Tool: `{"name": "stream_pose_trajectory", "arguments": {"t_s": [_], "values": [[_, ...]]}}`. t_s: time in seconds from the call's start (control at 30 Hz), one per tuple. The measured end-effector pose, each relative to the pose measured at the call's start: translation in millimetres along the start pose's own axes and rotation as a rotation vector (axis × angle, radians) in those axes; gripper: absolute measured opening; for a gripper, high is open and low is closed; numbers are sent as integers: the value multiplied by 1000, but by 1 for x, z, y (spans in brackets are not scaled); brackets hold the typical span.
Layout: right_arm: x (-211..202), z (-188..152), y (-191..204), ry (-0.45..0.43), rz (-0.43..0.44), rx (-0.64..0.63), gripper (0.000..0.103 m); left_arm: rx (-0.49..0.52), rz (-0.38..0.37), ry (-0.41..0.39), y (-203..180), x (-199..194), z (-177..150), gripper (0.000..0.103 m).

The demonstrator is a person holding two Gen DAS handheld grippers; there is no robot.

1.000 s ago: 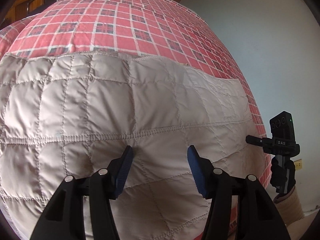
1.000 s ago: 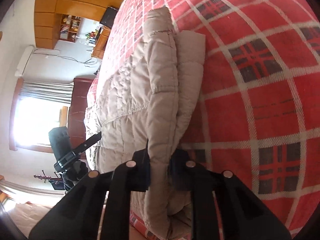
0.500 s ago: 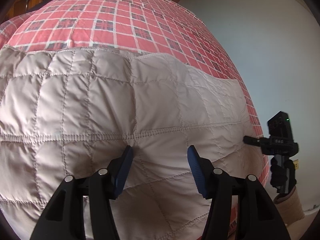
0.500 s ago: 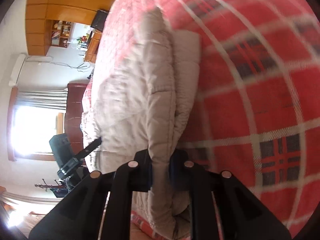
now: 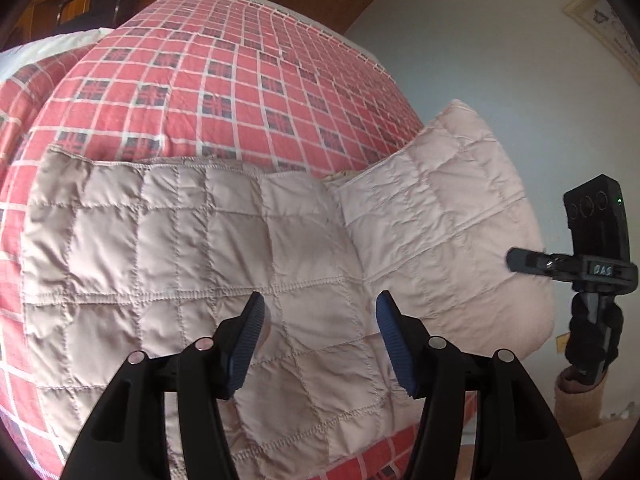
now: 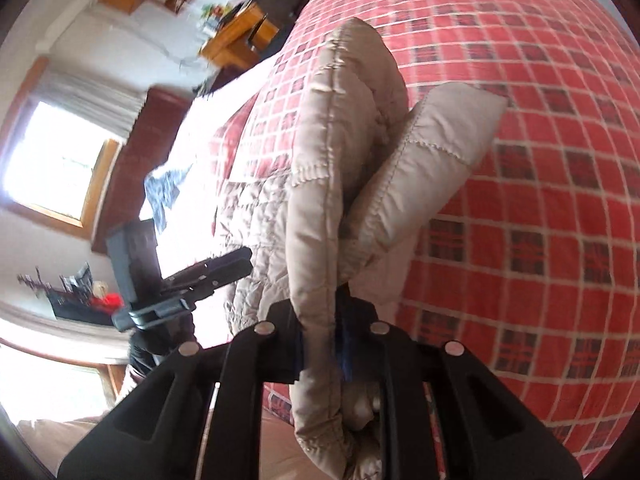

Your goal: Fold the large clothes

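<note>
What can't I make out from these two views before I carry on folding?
- Right tool pads: right wrist view, buried in the quilted jacket fold they clamp.
- Jacket's near hem: left wrist view, hidden behind the open left tool and cut off by the frame bottom.
- What part of the garment is lifted: unclear in both views.
- Items on the wooden desk: right wrist view, blurred.

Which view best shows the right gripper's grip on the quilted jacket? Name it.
Right wrist view: the right gripper is shut on the quilted jacket. The left wrist view shows only its body, beside the lifted jacket panel.
</note>
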State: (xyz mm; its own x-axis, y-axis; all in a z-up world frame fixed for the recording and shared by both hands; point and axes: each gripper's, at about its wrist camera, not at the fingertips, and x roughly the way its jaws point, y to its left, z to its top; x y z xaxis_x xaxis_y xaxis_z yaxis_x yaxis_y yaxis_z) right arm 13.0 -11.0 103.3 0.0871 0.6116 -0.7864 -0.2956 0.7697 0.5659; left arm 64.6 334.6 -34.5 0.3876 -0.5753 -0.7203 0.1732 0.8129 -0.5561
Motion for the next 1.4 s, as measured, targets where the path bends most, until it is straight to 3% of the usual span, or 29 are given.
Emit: {"name": "stream_pose_trajectory", "arguments": {"t_s": [0.3, 0.63, 0.83, 1.03, 1.23, 1.4], "values": [[60, 15, 46, 102, -5, -76, 25, -122, -219, -54, 11, -21, 11, 62], [108, 14, 59, 155, 43, -105, 52, -139, -290, -1, 17, 3, 22, 66], [119, 4, 63, 147, 85, -134, 65, -115, -209, 66, 20, 28, 31, 70], [117, -1, 53, 145, 100, -140, 66, -92, -117, 117, 21, 58, 41, 70], [110, -1, 34, 148, 122, -123, 66, -95, -79, 133, 29, 80, 45, 68], [102, 0, 22, 148, 138, -106, 66, -112, -97, 145, 40, 90, 45, 46]]}}
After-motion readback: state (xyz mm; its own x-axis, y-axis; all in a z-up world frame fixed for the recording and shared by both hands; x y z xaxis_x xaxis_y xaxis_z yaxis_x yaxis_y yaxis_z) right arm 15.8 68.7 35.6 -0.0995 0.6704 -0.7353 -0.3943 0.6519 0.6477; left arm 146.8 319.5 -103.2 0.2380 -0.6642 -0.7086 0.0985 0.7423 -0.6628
